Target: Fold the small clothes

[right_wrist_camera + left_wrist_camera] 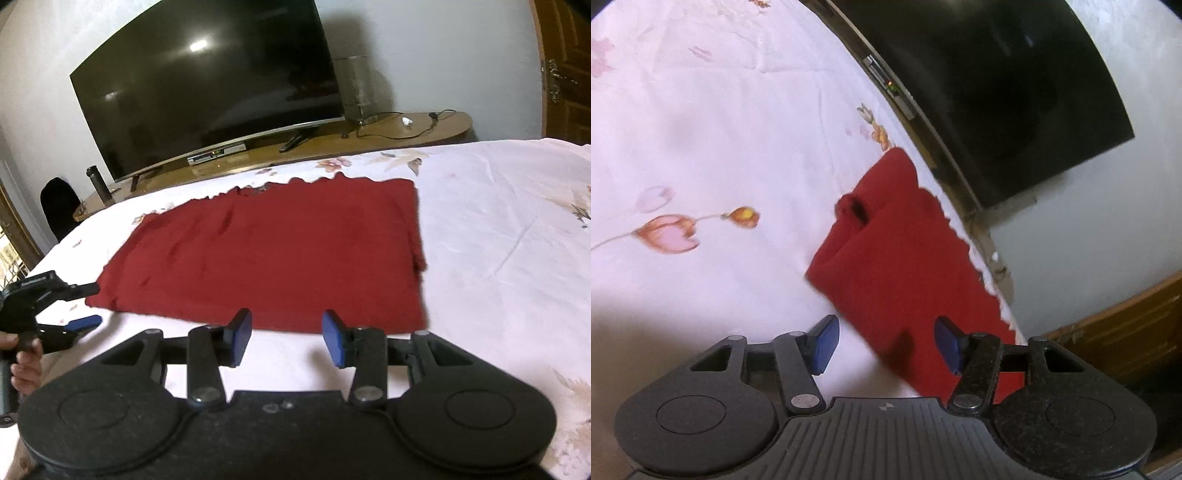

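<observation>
A dark red garment [273, 254] lies flat in a rough rectangle on the white flowered bedsheet [498, 258]. In the left wrist view the garment [905, 258] runs along the bed's edge, with a small opening in it. My left gripper [886, 347] is open, its blue pads over the garment's near end and holding nothing. It also shows in the right wrist view [83, 304] at the garment's left end. My right gripper [286, 341] is open and empty, just short of the garment's near edge.
A large black TV [207, 85] stands on a long wooden stand [406, 129] behind the bed, with cables and a set-top box [216, 153]. A dark bottle [98, 181] and black chair [59, 206] are at the far left. A wooden door [569, 66] is at the right.
</observation>
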Action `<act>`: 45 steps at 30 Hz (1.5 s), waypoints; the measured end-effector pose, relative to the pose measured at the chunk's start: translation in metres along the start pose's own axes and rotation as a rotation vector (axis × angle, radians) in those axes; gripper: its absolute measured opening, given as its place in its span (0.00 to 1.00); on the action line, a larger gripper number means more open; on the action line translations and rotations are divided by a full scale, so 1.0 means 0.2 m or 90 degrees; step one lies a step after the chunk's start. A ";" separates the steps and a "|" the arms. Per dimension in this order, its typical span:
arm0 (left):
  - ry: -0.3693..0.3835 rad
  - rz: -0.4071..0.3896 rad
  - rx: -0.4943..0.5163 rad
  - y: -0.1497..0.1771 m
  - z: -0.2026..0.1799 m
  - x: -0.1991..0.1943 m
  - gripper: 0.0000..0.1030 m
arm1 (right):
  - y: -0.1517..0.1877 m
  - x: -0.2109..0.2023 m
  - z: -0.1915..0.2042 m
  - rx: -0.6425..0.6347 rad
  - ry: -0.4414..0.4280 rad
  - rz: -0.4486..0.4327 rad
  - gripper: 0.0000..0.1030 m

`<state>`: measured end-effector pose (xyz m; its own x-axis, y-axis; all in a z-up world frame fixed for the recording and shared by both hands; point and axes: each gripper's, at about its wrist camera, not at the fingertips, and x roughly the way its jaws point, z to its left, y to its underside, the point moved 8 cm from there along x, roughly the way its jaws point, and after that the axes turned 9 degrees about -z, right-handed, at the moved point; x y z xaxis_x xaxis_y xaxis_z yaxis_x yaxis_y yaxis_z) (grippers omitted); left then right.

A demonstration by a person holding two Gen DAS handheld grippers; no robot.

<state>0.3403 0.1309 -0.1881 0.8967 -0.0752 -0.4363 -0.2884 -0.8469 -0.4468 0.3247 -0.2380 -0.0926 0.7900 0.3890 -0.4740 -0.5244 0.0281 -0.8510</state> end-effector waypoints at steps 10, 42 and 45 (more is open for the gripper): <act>0.037 -0.044 -0.048 -0.07 0.01 0.11 0.44 | -0.14 0.35 0.22 -0.025 -0.008 0.015 0.39; 0.147 -0.080 0.317 -0.03 -0.89 0.01 0.08 | -0.06 0.81 0.30 -0.015 -0.106 0.052 0.00; 0.192 -0.015 0.428 0.23 -1.18 0.11 0.08 | -0.15 0.69 0.11 0.120 -0.090 0.005 0.17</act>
<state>0.4257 -0.0346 -0.0343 0.9306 -0.2849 -0.2299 -0.3246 -0.3521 -0.8779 0.4425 -0.1641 -0.1273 0.7404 0.5149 -0.4320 -0.5903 0.1907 -0.7843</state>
